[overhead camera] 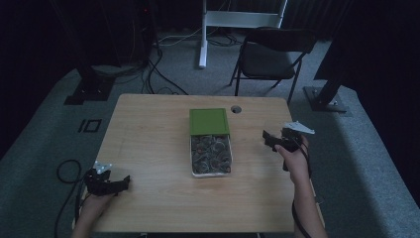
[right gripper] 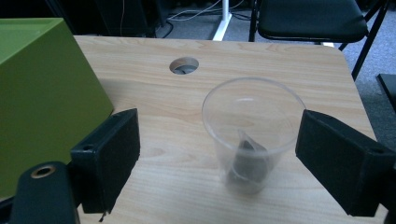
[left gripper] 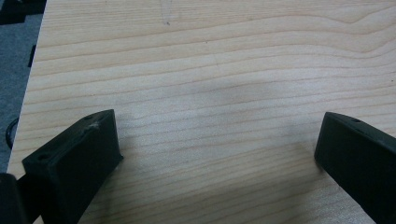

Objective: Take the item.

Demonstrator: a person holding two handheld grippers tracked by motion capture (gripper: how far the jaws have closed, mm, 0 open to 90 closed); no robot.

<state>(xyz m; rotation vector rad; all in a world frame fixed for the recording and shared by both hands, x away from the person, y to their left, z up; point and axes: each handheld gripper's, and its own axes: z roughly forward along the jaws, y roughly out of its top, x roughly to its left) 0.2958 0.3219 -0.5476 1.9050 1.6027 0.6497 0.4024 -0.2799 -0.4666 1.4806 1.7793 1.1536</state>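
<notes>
right gripper point(right gripper: 217, 154): jaws wide apart, gripping nothing | clear plastic cup point(right gripper: 252, 133): upright on table point(right gripper: 187, 112) between the jaws, untouched, beside green box point(right gripper: 42, 93) | left gripper point(left gripper: 217, 154): jaws spread, empty

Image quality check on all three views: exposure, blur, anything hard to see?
High view: dim, underexposed, background near black; box contents murky. Left gripper view: bright, table grain sharp, near jaws soft. Right gripper view: well lit; clear cup faint against wood, its dark contents blurred; green box flat.
</notes>
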